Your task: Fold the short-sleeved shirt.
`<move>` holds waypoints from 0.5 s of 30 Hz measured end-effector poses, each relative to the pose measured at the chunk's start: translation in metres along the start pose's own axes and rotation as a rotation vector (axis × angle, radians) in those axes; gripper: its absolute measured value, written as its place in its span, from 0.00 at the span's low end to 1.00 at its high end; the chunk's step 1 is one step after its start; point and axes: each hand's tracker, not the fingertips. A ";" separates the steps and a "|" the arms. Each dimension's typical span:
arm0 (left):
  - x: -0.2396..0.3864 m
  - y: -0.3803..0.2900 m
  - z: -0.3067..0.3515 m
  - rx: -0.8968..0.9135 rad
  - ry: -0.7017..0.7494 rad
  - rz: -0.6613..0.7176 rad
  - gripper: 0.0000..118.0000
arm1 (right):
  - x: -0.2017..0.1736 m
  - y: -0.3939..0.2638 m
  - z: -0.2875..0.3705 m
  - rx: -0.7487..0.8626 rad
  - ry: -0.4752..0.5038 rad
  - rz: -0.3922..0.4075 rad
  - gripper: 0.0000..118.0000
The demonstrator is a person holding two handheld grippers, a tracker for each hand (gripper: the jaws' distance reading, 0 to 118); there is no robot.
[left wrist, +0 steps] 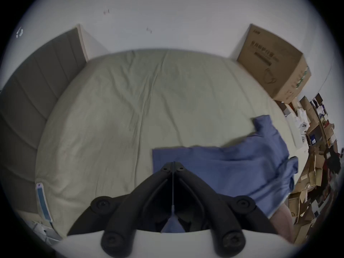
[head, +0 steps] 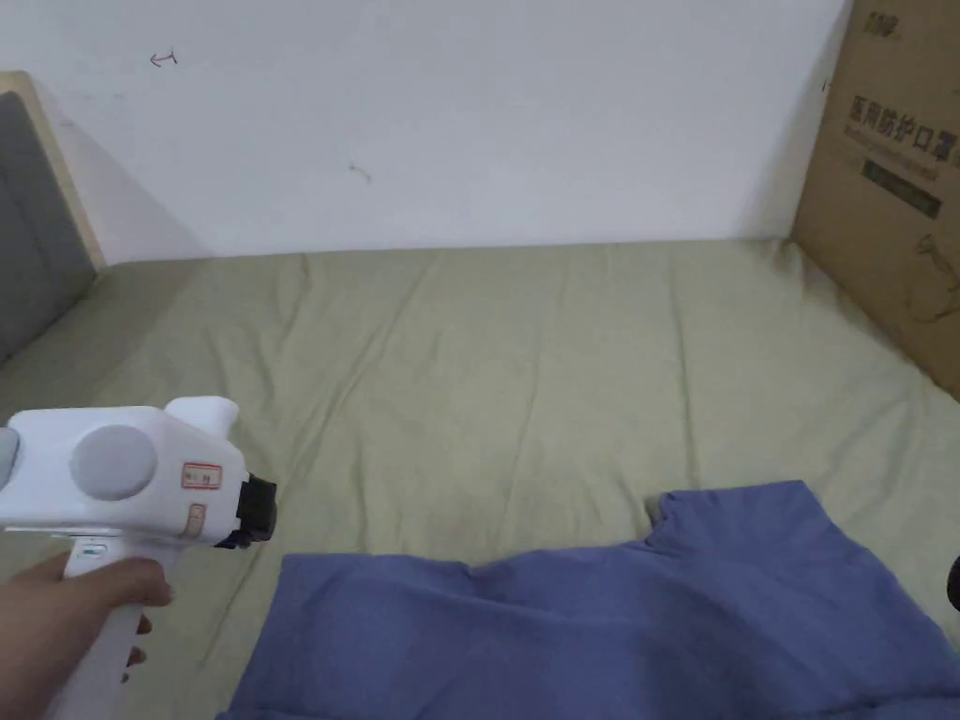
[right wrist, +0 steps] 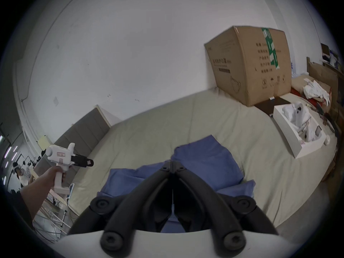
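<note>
Likely light, limp and prone to bunching, blue shirt (head: 609, 628) spread on bed (head: 487, 375) just beyond left tongs (left wrist: 173, 167) and under right tongs (right wrist: 172, 164), both closed empty; best pinched at hem corners.

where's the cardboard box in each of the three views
Head view: the cardboard box sits at the right edge, on the bed against the wall.
Left gripper view: upper right.
Right gripper view: upper right of centre.
Shared landmark: the blue shirt on the bed sheet.
</note>
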 end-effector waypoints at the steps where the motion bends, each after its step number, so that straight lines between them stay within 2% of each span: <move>1: -0.002 0.008 -0.019 -0.012 -0.004 -0.004 0.60 | 0.003 -0.001 -0.005 -0.013 -0.007 -0.006 0.00; 2: -0.008 0.010 -0.036 -0.007 0.006 -0.003 0.95 | 0.005 -0.002 -0.010 -0.026 -0.014 -0.013 0.00; 3: -0.013 0.010 -0.056 -0.010 0.001 -0.001 0.99 | 0.008 -0.004 -0.014 -0.037 -0.013 -0.022 0.00; 5: -0.014 0.002 -0.087 -0.019 -0.044 0.013 0.96 | 0.012 -0.008 -0.022 -0.066 -0.017 -0.032 0.00; 7: -0.015 -0.005 -0.122 -0.117 0.009 0.008 0.96 | 0.013 -0.011 -0.029 -0.096 -0.031 -0.035 0.00; 10: -0.028 -0.002 -0.148 -0.225 0.066 -0.078 0.95 | 0.014 -0.014 -0.037 -0.130 -0.045 -0.040 0.00; 11: -0.026 -0.006 -0.154 -0.254 0.039 -0.106 0.92 | 0.015 -0.015 -0.039 -0.135 -0.046 -0.041 0.00; 13: -0.005 -0.022 -0.141 -0.123 0.100 -0.188 0.90 | 0.016 -0.015 -0.043 -0.148 -0.051 -0.034 0.00; 14: 0.000 -0.024 -0.134 -0.092 0.082 -0.220 0.79 | 0.017 -0.015 -0.045 -0.153 -0.054 -0.028 0.00; 15: 0.006 -0.027 -0.125 -0.055 0.045 -0.266 0.62 | 0.018 -0.013 -0.048 -0.155 -0.055 -0.021 0.00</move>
